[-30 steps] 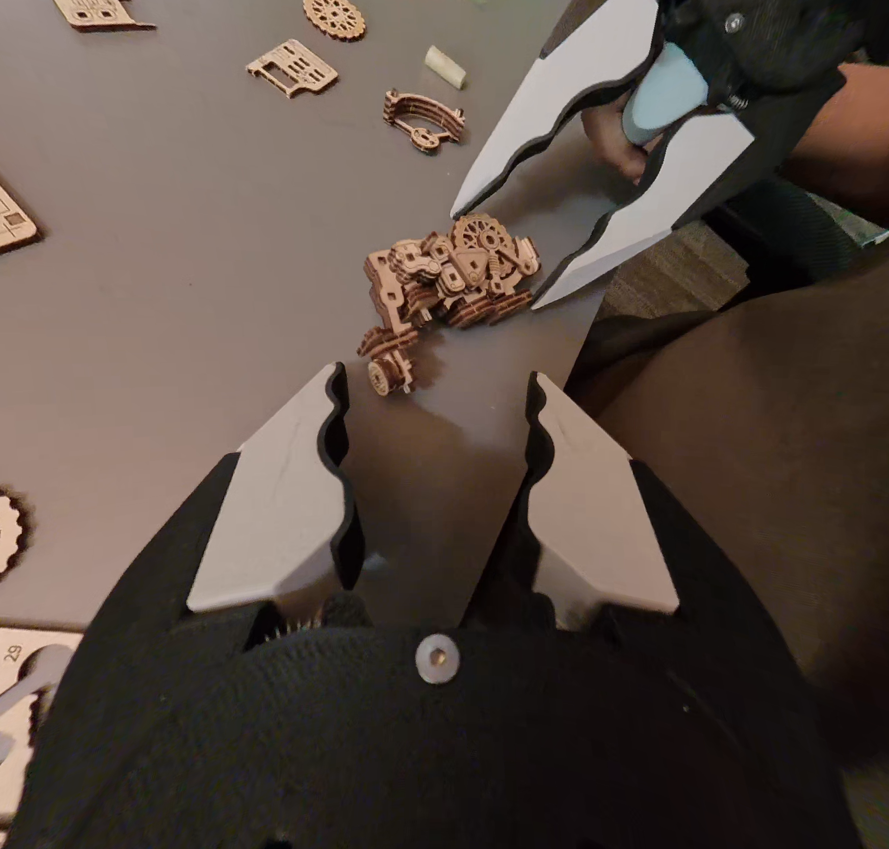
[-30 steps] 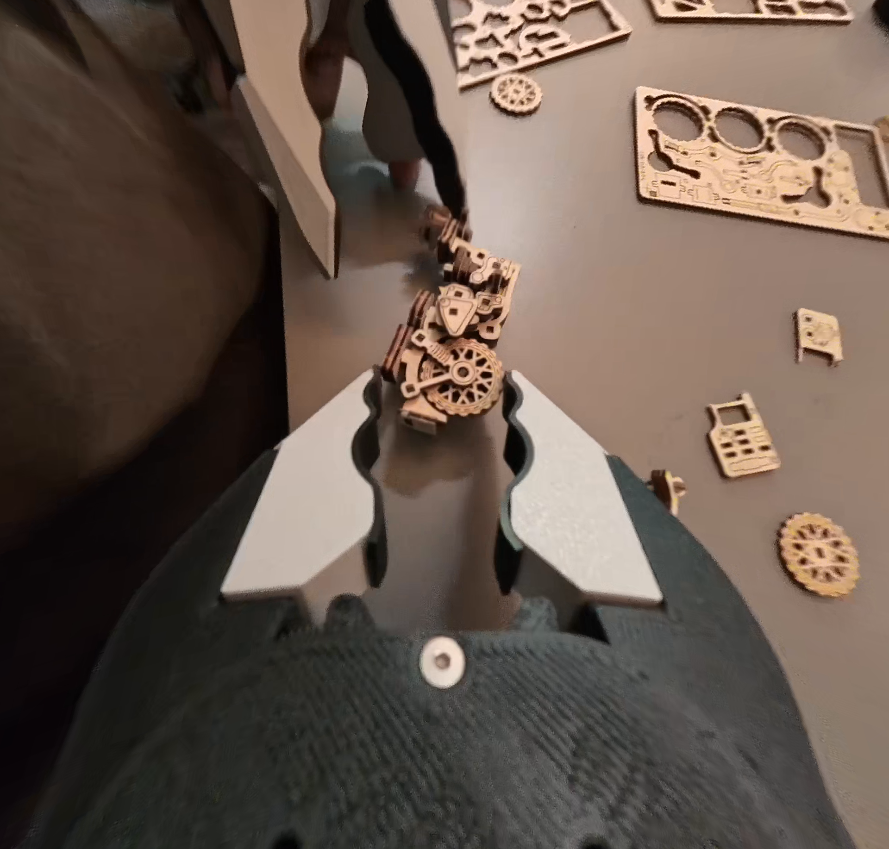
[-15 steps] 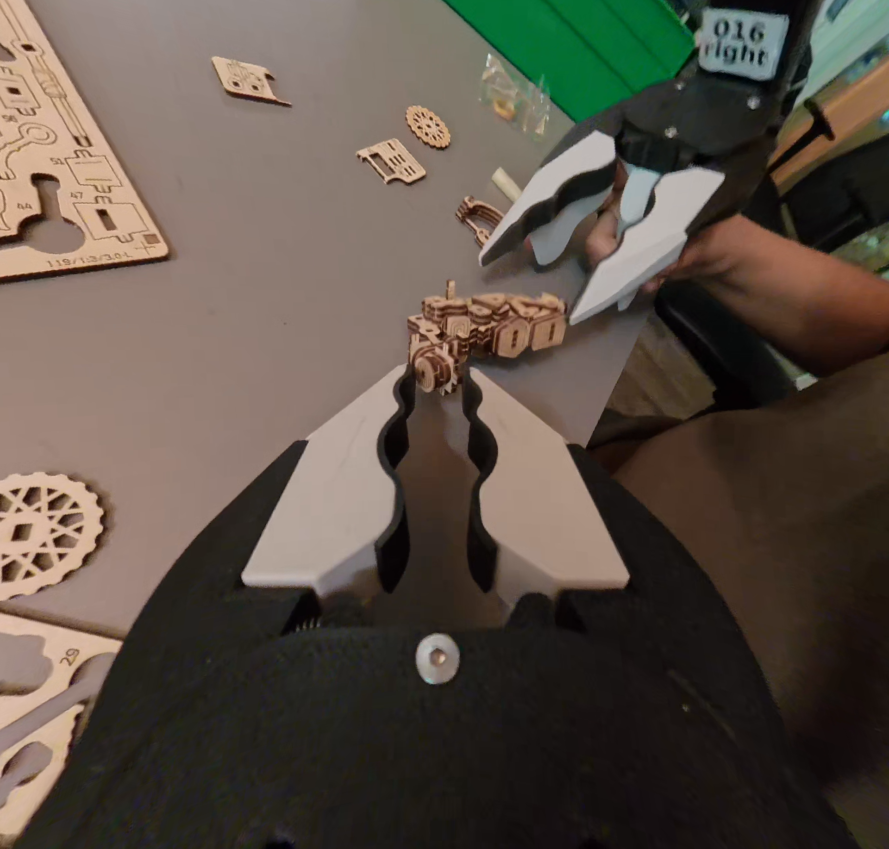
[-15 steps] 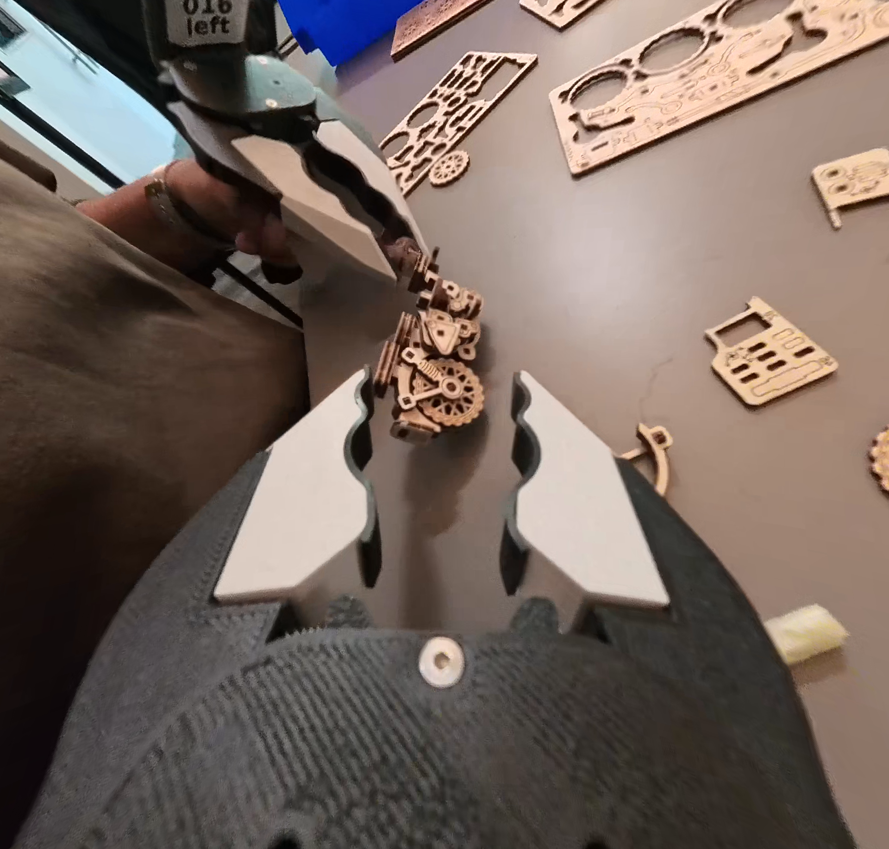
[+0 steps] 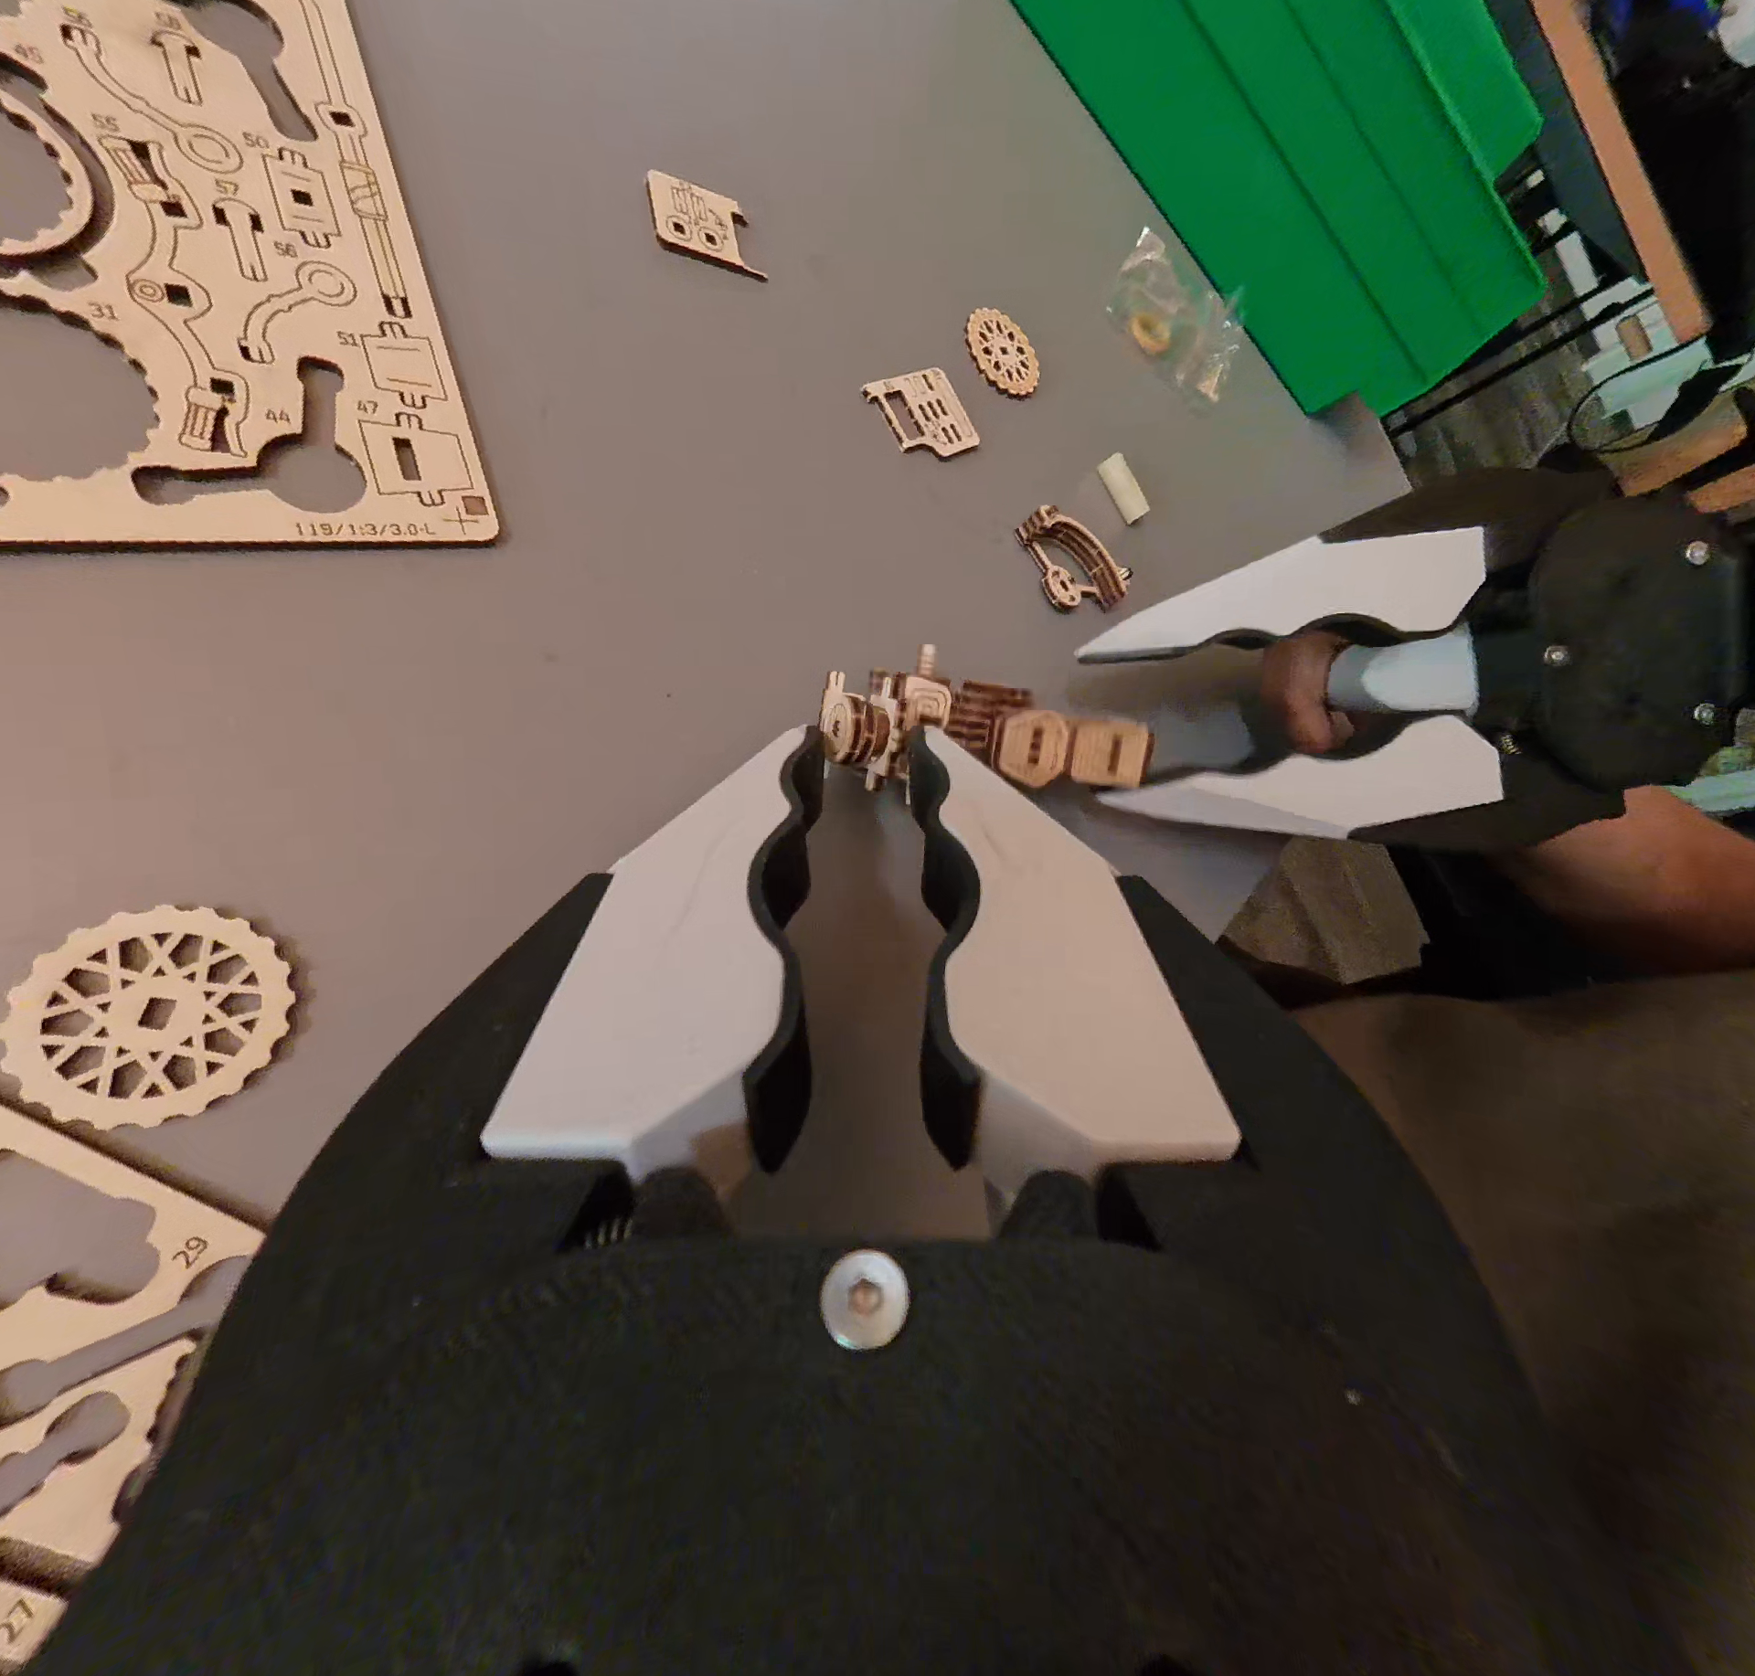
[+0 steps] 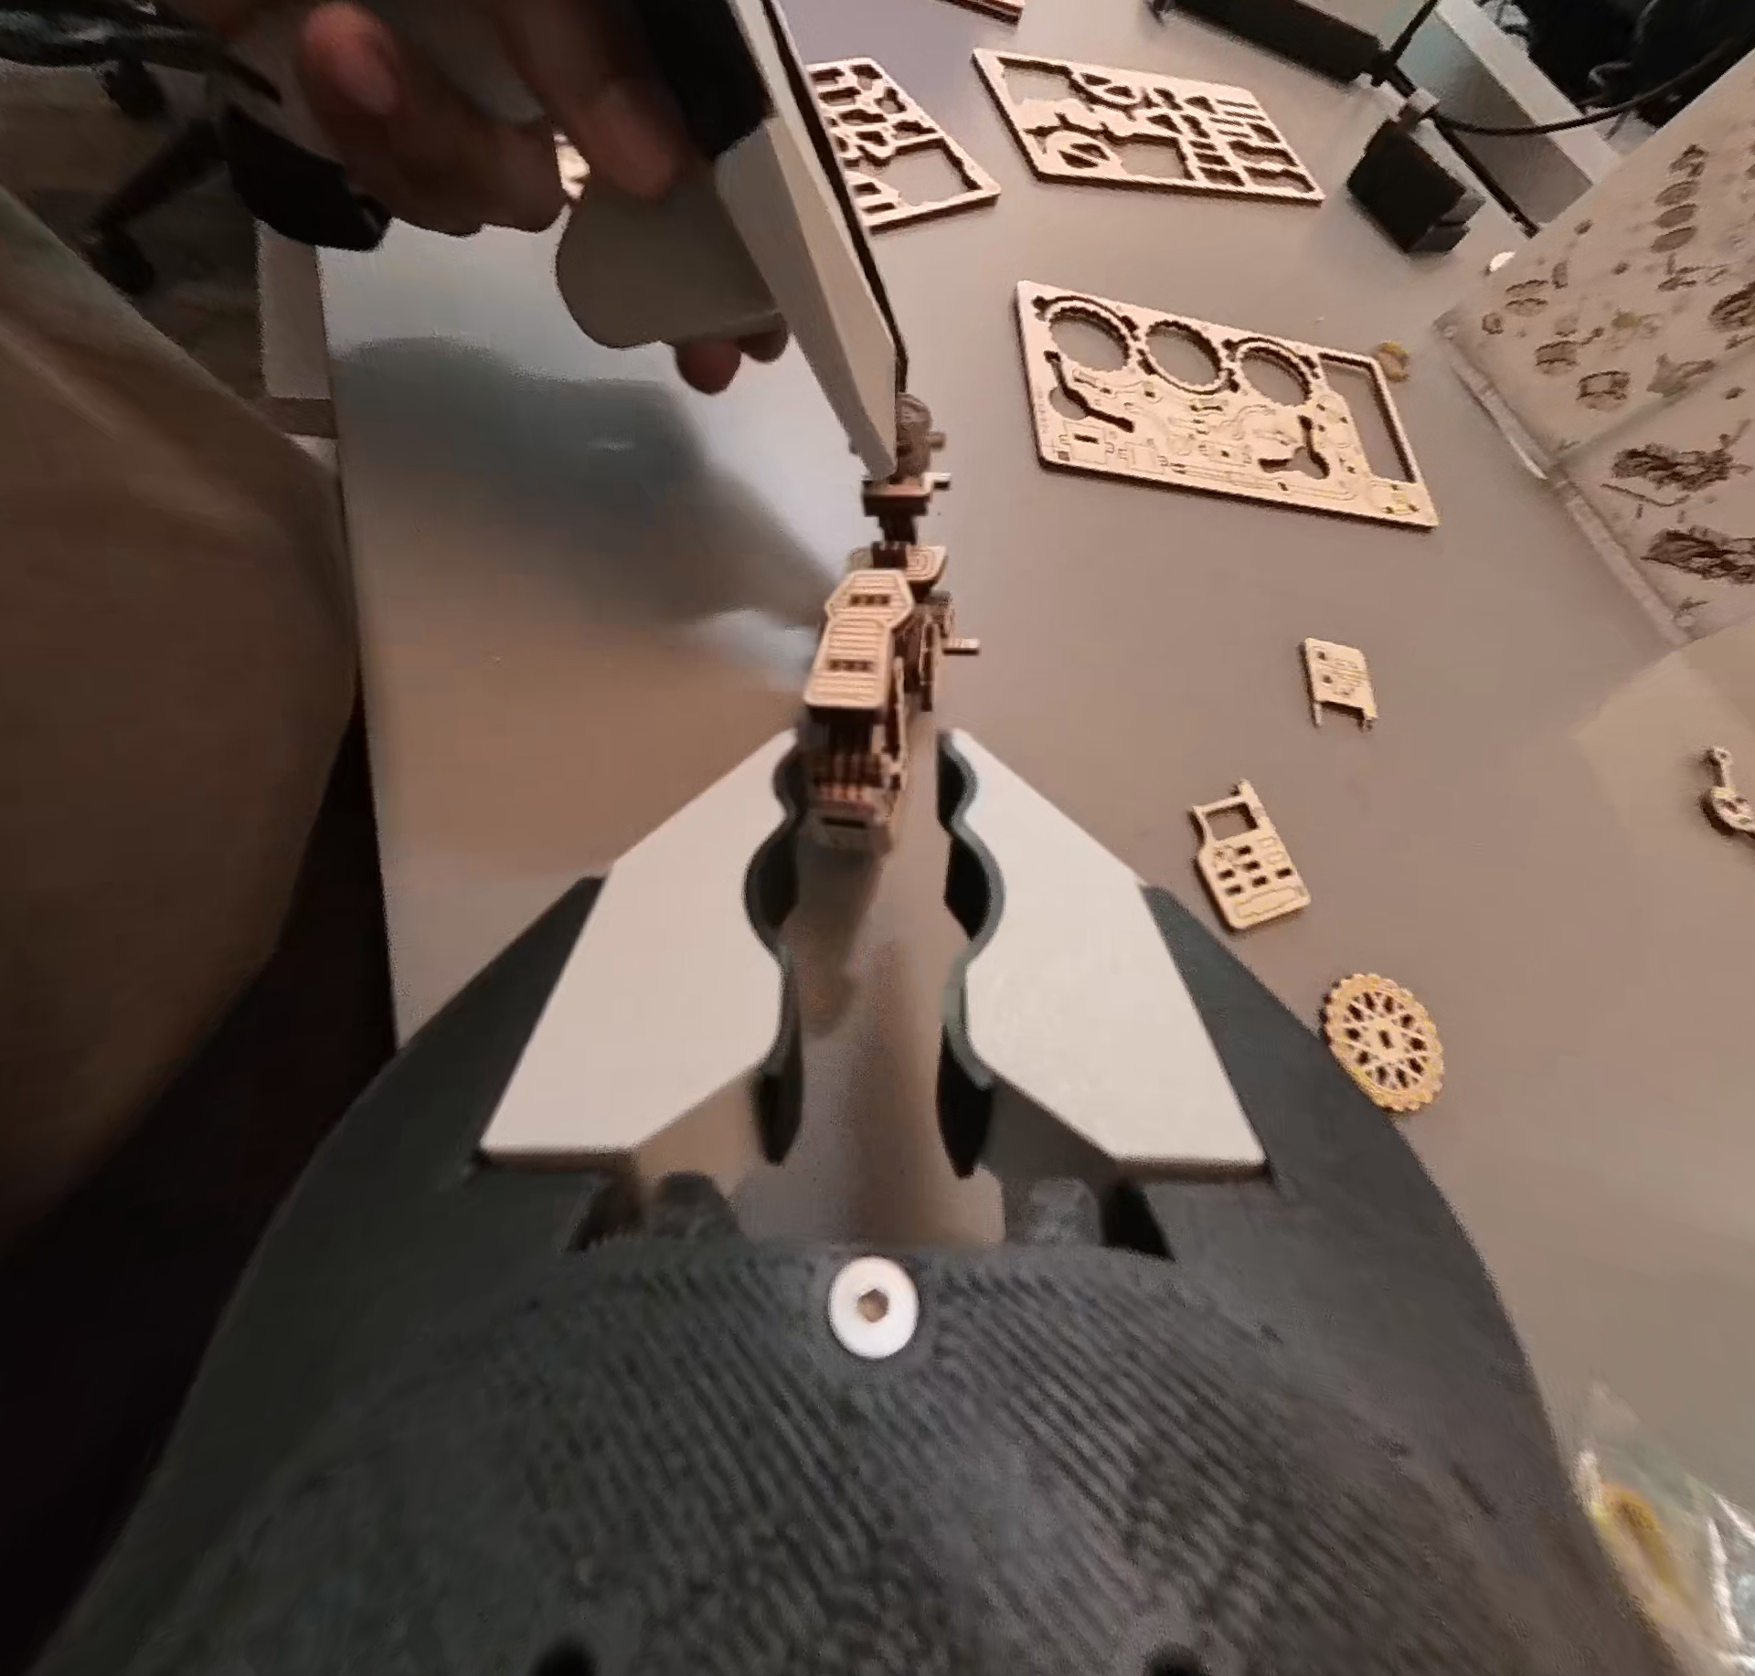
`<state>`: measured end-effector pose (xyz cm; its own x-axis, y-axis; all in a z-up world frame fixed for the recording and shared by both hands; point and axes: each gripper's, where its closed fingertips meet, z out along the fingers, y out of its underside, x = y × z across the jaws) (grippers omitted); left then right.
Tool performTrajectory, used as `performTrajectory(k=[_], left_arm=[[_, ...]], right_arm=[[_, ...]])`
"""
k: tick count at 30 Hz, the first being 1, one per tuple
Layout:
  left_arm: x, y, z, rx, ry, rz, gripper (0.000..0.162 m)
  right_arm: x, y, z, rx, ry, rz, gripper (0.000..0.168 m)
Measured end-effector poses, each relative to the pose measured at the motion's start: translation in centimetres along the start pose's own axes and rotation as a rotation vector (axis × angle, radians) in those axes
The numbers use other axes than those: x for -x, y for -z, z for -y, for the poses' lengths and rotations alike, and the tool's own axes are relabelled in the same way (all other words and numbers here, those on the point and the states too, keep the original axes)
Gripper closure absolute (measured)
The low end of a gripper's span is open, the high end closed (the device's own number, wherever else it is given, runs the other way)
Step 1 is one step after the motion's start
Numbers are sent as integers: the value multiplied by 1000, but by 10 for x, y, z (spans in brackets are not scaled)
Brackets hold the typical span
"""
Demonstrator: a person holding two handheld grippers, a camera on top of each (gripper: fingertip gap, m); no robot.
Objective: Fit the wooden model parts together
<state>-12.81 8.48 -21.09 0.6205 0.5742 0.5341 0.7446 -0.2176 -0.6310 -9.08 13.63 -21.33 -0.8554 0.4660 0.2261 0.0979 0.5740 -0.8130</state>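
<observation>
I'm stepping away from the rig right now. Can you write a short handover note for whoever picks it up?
Left gripper: shut on the wooden model, at its small front end.
Right gripper: open, fingers either side of the model's other end, not clamped.
The model is part-built. Loose on the table: small gear, two flat panels, curved piece, large gear.
Left to do: fit the loose parts.
</observation>
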Motion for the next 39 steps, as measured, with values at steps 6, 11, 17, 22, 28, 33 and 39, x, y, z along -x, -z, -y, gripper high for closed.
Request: performTrajectory(k=[6,11,17,22,28,33,39], left_arm=[[-12,1,3,-8,5,-36,131],[-16,0,2,-4,-35,-22,118],[-15,-4,1,1,-46,-18,117],[-13,-6,0,2,-41,-24,117],[-4,-4,-3,-1,-23,-4,117],[-2,1,-2,-17,-20,-14,117],[-4,1,2,-41,-43,-47,116]], right_arm=[[-15,2,-2,-18,-97,3,153],[-23,4,-4,-45,-241,67,148],[-20,5,-7,-50,-246,91,140],[-16,3,-4,-52,-174,78,154],[-8,2,0,-55,-6,29,154],[-5,2,2,-57,23,30,151],[-4,2,0,-51,24,33,143]])
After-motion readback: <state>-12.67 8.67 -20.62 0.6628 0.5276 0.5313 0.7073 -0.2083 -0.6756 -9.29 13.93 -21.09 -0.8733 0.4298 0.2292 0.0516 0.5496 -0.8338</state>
